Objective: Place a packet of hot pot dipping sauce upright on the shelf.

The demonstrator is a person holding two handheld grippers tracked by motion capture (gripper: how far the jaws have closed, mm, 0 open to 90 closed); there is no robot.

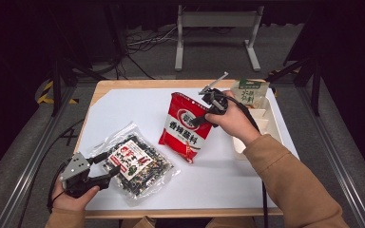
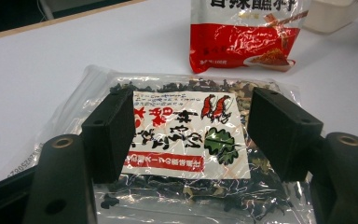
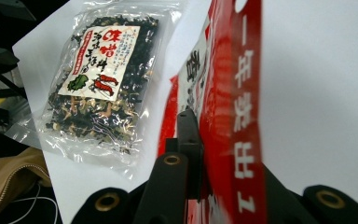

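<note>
A red pouch (image 1: 185, 126) with white print hangs tilted above the white table cover, its lower corner close to the sheet. My right gripper (image 1: 197, 119) is shut on the pouch's upper right edge. The right gripper view has that red edge (image 3: 242, 116) pinched between the black jaws (image 3: 205, 126). A clear bag of dark dried bits (image 1: 135, 164) with a red-and-white label lies flat at the front left. My left gripper (image 1: 108, 165) rests at the bag's near left edge. Its jaws (image 2: 191, 100) stand open over the bag (image 2: 182, 135), the pads apart from it.
A white compartment tray (image 1: 266, 126) sits at the table's right edge with a green packet (image 1: 250, 92) standing at its far end. A white sheet (image 1: 123, 109) covers the wooden table. The tray's corner (image 2: 331, 14) sits behind the red pouch (image 2: 242, 37).
</note>
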